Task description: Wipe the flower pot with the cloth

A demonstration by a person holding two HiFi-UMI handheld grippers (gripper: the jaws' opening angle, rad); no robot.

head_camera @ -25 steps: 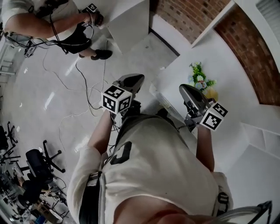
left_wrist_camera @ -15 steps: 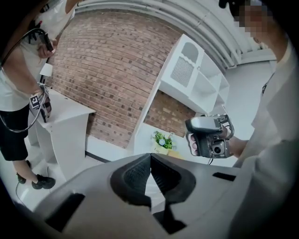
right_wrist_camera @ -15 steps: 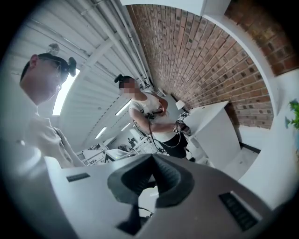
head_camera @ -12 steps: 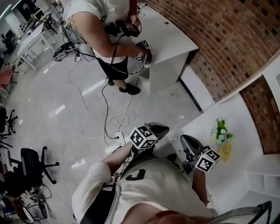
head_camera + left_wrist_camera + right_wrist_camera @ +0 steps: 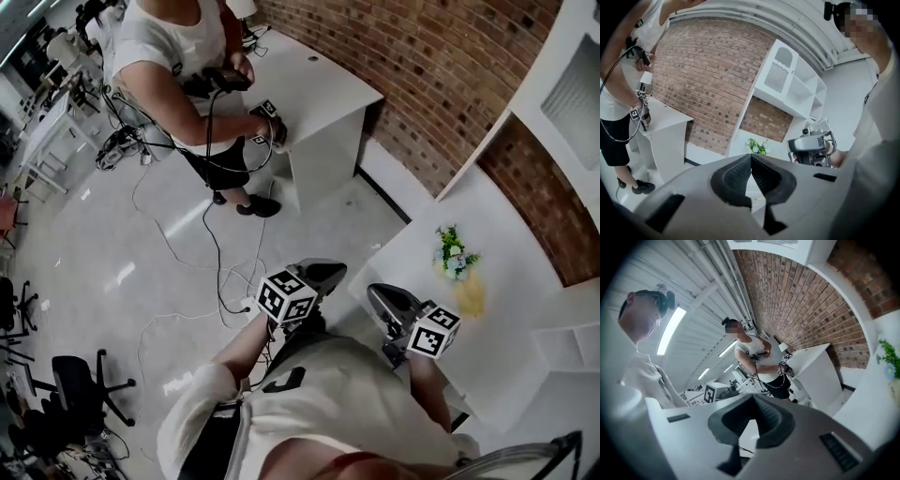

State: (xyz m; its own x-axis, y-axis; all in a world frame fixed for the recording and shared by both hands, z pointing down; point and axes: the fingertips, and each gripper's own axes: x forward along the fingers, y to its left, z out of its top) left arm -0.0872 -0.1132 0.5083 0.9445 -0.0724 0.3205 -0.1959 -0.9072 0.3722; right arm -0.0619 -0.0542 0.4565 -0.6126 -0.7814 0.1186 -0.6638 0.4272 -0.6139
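A small pot of green leaves and pale flowers (image 5: 453, 253) stands on the white table (image 5: 506, 347) at the right of the head view. A yellow cloth (image 5: 469, 295) lies beside it. My left gripper (image 5: 337, 270) is shut and empty, over the floor short of the table's corner. My right gripper (image 5: 373, 292) is also shut and empty, at the table's near edge, well short of the pot. The left gripper view shows shut jaws (image 5: 751, 157), the plant (image 5: 757, 147) far ahead and the right gripper (image 5: 813, 145). The right gripper view shows shut jaws (image 5: 753, 397) and the plant (image 5: 890, 355) at its right edge.
Another person (image 5: 187, 66) stands at a white desk (image 5: 323, 98) by the brick wall (image 5: 441, 75). Cables (image 5: 220, 272) trail over the floor. Office chairs (image 5: 80, 384) stand at the lower left. White shelves (image 5: 572, 347) rise beside the table.
The head view has swung, so the table with the plant now sits lower right and smaller. Both grippers moved with me and stayed shut and empty.
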